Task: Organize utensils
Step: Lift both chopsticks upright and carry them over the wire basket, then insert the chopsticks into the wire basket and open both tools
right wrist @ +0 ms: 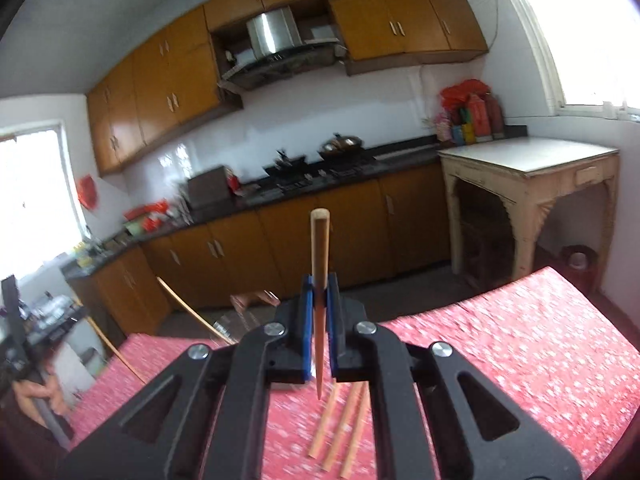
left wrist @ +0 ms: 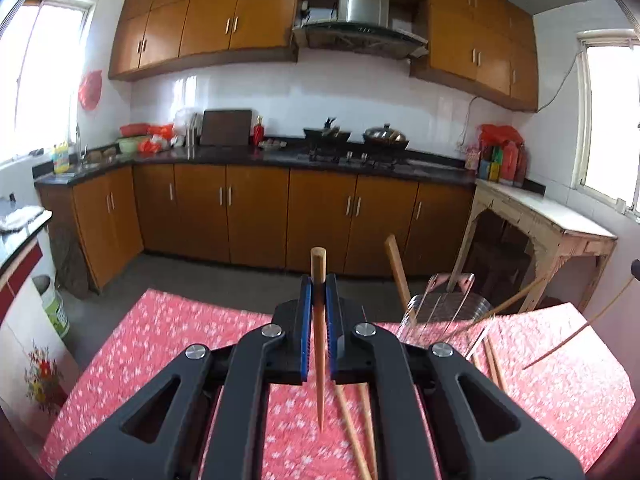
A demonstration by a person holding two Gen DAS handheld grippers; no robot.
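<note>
Chopstick, left: a wooden chopstick (left wrist: 319, 320) stands clamped between the fingers of the left gripper (left wrist: 319, 300), thick end above them, thin tip pointing down toward the tabletop (left wrist: 180, 332).
Chopstick, right: the right gripper (right wrist: 319, 300) is closed on its own chopstick (right wrist: 320, 264) the same way, upright, blunt end well above the fingers.
Below the fingers: loose chopsticks (right wrist: 340, 424) lie flat on the red flowered tabletop, three showing in the right wrist view, side by side.
Beyond the fingers: a clear glass holder (left wrist: 444, 312) stands to the right of the left fingers, with several chopsticks (left wrist: 396, 272) already leaning in it.
Far: kitchen cabinets (left wrist: 256, 216) and a stove counter.
Handling: the sticks look light, stiff and smooth, so likely to pivot or slip in a narrow pinch; holding near the thicker half, as here, seems the steadier choice.
Caution: the glass holder looks tippable and fragile if struck by a lowered stick.
</note>
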